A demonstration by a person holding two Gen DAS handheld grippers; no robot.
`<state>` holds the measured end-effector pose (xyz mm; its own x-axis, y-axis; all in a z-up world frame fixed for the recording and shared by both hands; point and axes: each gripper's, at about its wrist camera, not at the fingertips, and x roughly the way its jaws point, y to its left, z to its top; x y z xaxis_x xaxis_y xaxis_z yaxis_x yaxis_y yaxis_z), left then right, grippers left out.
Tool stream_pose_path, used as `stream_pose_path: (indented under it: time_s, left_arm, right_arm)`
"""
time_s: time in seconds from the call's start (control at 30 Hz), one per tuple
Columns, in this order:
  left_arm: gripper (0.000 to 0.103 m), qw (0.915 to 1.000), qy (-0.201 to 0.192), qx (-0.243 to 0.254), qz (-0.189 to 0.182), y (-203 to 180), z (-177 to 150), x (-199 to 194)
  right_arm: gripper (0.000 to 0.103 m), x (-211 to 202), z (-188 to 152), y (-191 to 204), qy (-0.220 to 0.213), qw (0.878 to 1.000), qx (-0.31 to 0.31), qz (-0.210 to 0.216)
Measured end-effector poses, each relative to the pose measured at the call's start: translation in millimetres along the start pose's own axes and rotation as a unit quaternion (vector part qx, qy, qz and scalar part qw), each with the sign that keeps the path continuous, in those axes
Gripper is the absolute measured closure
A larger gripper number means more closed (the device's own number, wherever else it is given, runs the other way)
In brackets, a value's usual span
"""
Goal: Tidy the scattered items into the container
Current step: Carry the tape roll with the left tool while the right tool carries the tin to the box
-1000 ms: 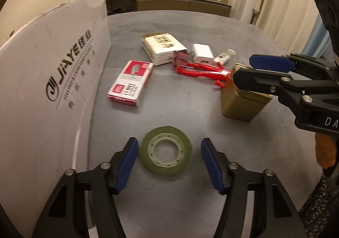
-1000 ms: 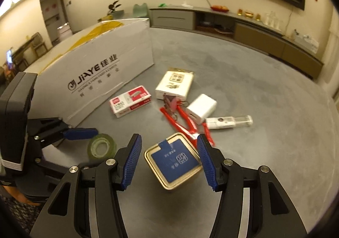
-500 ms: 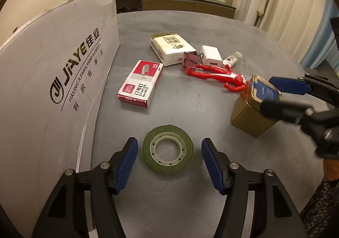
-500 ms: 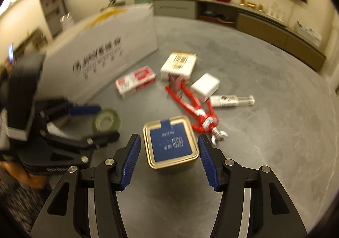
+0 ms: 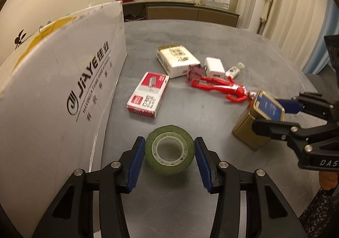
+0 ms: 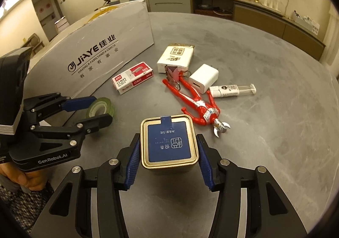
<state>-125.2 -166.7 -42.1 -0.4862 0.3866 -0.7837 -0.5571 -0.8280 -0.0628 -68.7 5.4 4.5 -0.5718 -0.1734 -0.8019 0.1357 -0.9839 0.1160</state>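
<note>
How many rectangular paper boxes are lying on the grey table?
2: the red-and-white staple box beside the large white carton, and the white paper box with gold print behind the red figure.

glossy gold metal tin (image 6: 169, 144); matt grey tabletop (image 6: 264, 153); white cardboard box (image 5: 53, 100), smooth; shiny red plastic figure (image 6: 195, 102); ribbed blue pads (image 5: 137, 161) on jaws.

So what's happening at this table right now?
A person holds a gripper in each hand. The left gripper is closed around a green tape roll; the right gripper clamps a gold tea tin. A staple box, red toy figure, white charger and other items lie loose beside the white cardboard box.
</note>
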Motion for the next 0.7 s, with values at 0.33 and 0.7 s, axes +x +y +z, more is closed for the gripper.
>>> stream_pose_path:
  time_s: [0.33,0.7]
  left_arm:
    - [0.054,0.9998,-0.020,-0.003,-0.003,-3.9,5.6,-13.9]
    - [0.054,0.9989,-0.046,0.002,-0.001,-11.6,12.2,-36.6]
  right_arm:
    - [0.050,-13.2,0.8,3.7,-0.020,1.000,0.012,0.008]
    - [0.050,-30.3,2.5,5.7,-0.045,0.999,0.021,0.003]
